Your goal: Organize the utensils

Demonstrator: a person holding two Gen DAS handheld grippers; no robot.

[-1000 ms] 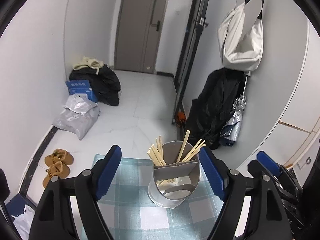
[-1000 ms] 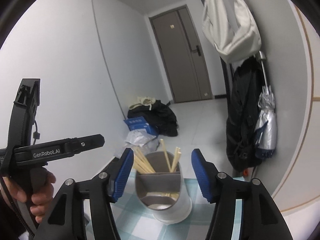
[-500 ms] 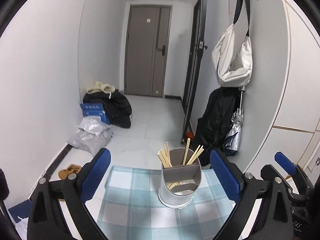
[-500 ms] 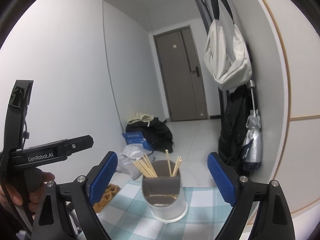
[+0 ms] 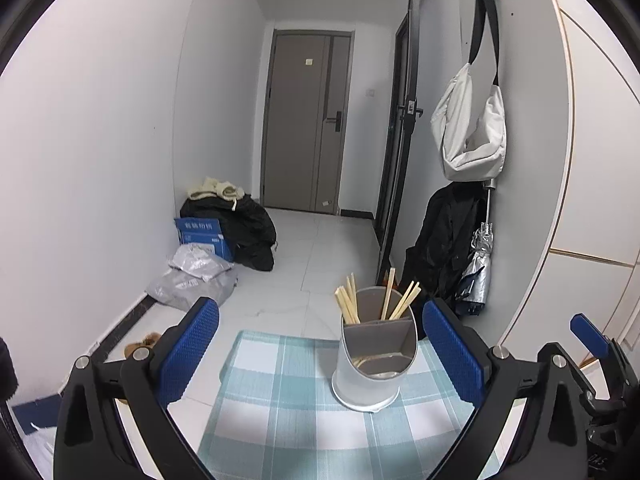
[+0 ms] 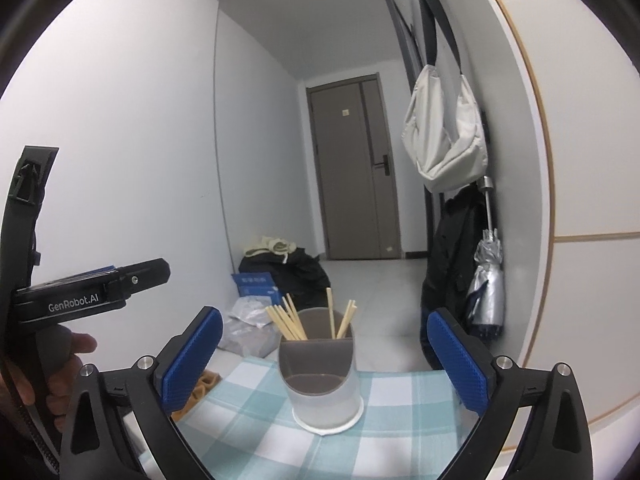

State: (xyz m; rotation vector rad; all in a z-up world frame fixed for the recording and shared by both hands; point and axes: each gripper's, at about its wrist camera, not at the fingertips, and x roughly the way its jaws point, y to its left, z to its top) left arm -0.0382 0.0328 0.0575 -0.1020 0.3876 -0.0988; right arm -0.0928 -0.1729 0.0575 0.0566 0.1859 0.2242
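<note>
A white utensil holder (image 5: pixel 374 364) with a grey divider stands on the blue-checked tablecloth (image 5: pixel 288 408). Several wooden chopsticks (image 5: pixel 380 300) stand in its rear compartment; the front compartment looks empty. My left gripper (image 5: pixel 320 352) is open and empty, its blue pads wide apart just before the holder. My right gripper (image 6: pixel 324 364) is open and empty too, with the holder (image 6: pixel 320 376) and chopsticks (image 6: pixel 312 318) between and beyond its pads. The left gripper's body (image 6: pixel 84 292) shows at the left of the right wrist view.
The table edge lies just beyond the holder, with tiled floor (image 5: pixel 304 264) below. Bags and a blue box (image 5: pixel 204 234) sit by the left wall. A white bag (image 5: pixel 470 136), black coat and umbrella (image 5: pixel 476 268) hang on the right wall. Slippers (image 5: pixel 142 344) lie on the floor.
Both grippers have opened wider, pulled back from the holder and tilted upward, so the holder looks smaller and more of the hallway shows. The holder and chopsticks have not moved.
</note>
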